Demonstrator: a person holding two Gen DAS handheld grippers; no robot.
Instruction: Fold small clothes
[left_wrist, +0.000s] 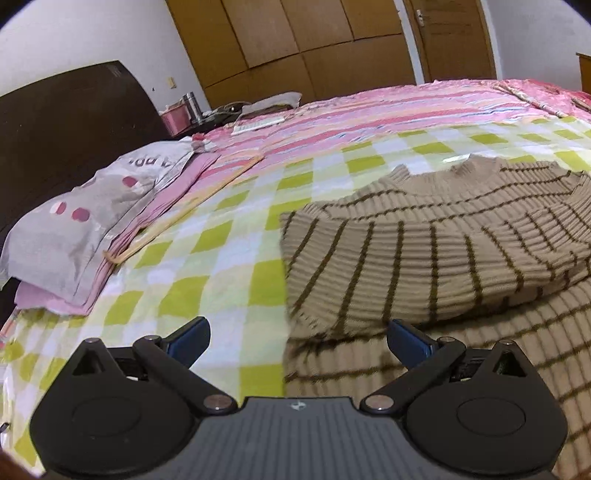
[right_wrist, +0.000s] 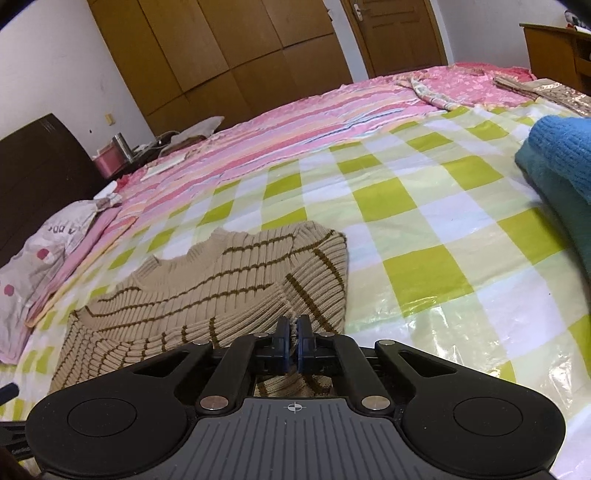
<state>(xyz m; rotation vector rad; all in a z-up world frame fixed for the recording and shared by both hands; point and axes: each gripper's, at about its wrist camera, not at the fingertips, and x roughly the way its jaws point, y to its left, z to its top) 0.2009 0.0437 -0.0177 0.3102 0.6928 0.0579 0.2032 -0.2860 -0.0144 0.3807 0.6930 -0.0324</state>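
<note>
A beige knit sweater with brown stripes (left_wrist: 436, 251) lies on the green-and-white checked sheet (left_wrist: 221, 266), its sleeves folded across its body. My left gripper (left_wrist: 297, 338) is open and empty, hovering over the sweater's left edge near the hem. In the right wrist view the same sweater (right_wrist: 207, 288) lies ahead and to the left. My right gripper (right_wrist: 294, 328) is shut on the sweater's knit edge, with cloth pinched between the pads.
A grey spotted pillow (left_wrist: 81, 229) on pink cloth lies at the left by the dark headboard (left_wrist: 66, 122). Blue and teal knitwear (right_wrist: 561, 177) is stacked at the right. A pink striped bedcover (right_wrist: 295, 122) lies beyond, with wooden wardrobes (right_wrist: 229, 51) behind.
</note>
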